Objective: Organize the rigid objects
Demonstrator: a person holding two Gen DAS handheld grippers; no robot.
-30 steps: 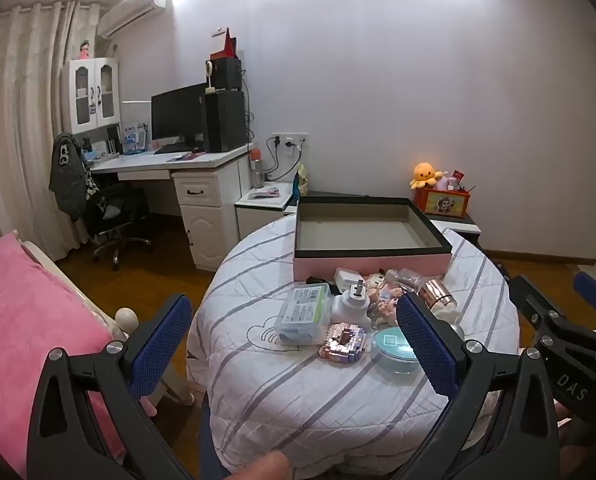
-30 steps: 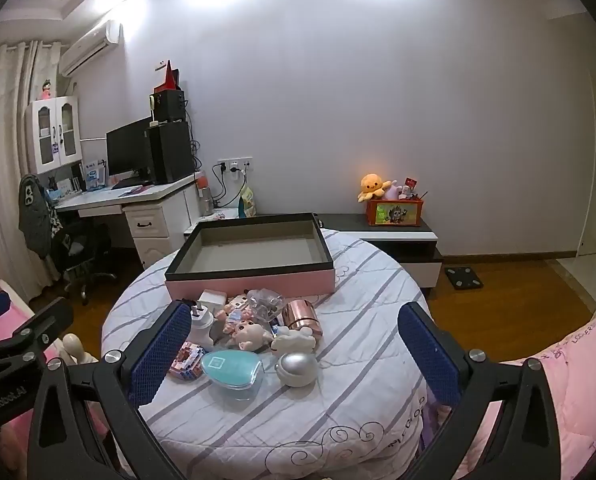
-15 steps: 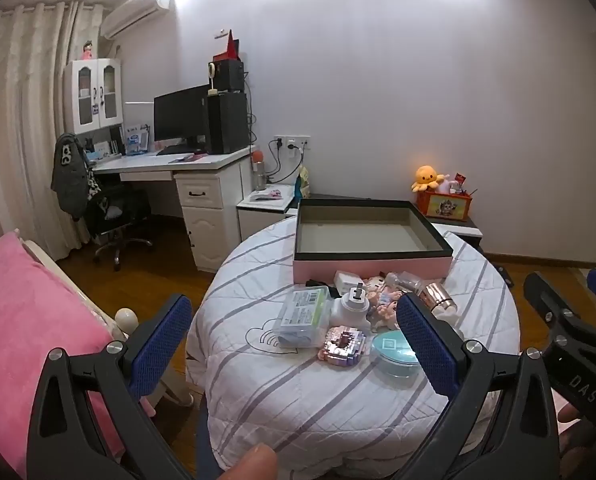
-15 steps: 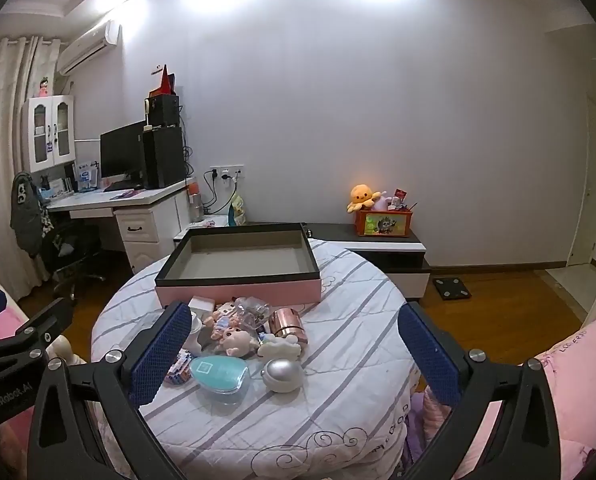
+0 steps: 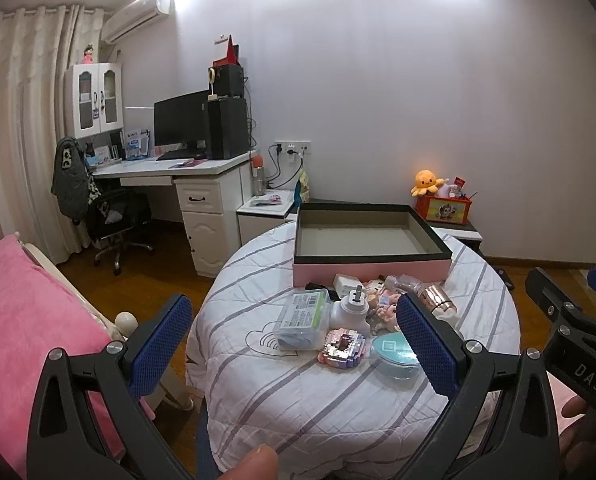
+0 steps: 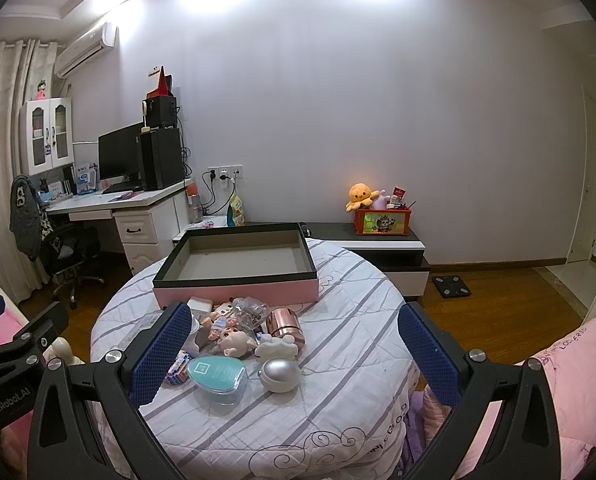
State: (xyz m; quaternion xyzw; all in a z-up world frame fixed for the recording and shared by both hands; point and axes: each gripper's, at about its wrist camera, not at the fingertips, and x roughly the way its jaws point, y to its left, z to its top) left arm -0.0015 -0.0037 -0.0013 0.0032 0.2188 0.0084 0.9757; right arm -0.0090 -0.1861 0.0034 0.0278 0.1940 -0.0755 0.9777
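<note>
A round table (image 5: 338, 408) with a striped cloth holds an empty pink box with a dark rim (image 5: 370, 268) (image 6: 233, 292) at its far side. In front of the box lies a heap of small things: a clear packet box (image 5: 304, 316), a white bottle (image 5: 352, 310), a pixel-block toy (image 5: 342, 348), a teal case (image 6: 217, 372), a silver ball (image 6: 279, 374), a copper cup (image 6: 283, 322) and small dolls (image 6: 229, 338). My left gripper (image 5: 293, 352) is open and empty, held back from the table. My right gripper (image 6: 293, 356) is open and empty, also held back.
A pink bed (image 5: 21, 312) lies at the left. A white desk (image 5: 185, 184) with a monitor and a chair (image 5: 113, 220) stand behind. A low cabinet (image 6: 382, 248) with a red toy box (image 6: 382, 220) stands by the wall. A pink quilt (image 6: 546, 392) lies at the right.
Both grippers have drawn back and risen a little, so the table and its things look smaller and farther. Both stay open. Nothing on the table has moved.
</note>
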